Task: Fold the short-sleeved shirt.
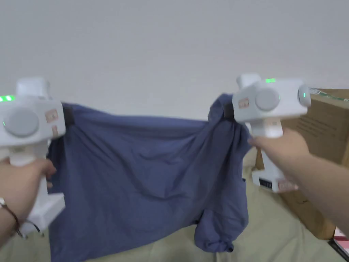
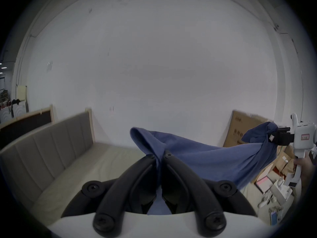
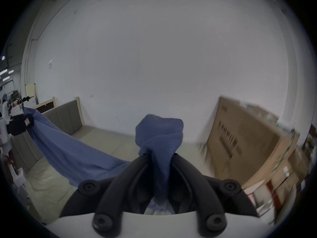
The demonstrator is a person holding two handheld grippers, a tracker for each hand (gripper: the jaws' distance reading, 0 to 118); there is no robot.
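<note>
A blue short-sleeved shirt [image 1: 143, 170] hangs stretched between my two grippers above a beige bed. My left gripper [image 1: 67, 114] is shut on the shirt's upper left edge; in the left gripper view its black jaws [image 2: 159, 155] pinch the blue cloth [image 2: 205, 159]. On the upper right edge my right gripper [image 1: 227, 111] is shut, with a bunch of fabric [image 3: 159, 133] sticking out past its jaws [image 3: 158, 154]. The shirt's lower part droops, and one sleeve [image 1: 218, 232] touches the bed.
The beige bed sheet [image 1: 272, 235] lies below, with a grey padded headboard [image 2: 48, 143] on the left. A large cardboard box [image 1: 323, 136] stands close to the right. Smaller boxes and clutter [image 2: 274, 181] sit on the floor at right. A white wall is behind.
</note>
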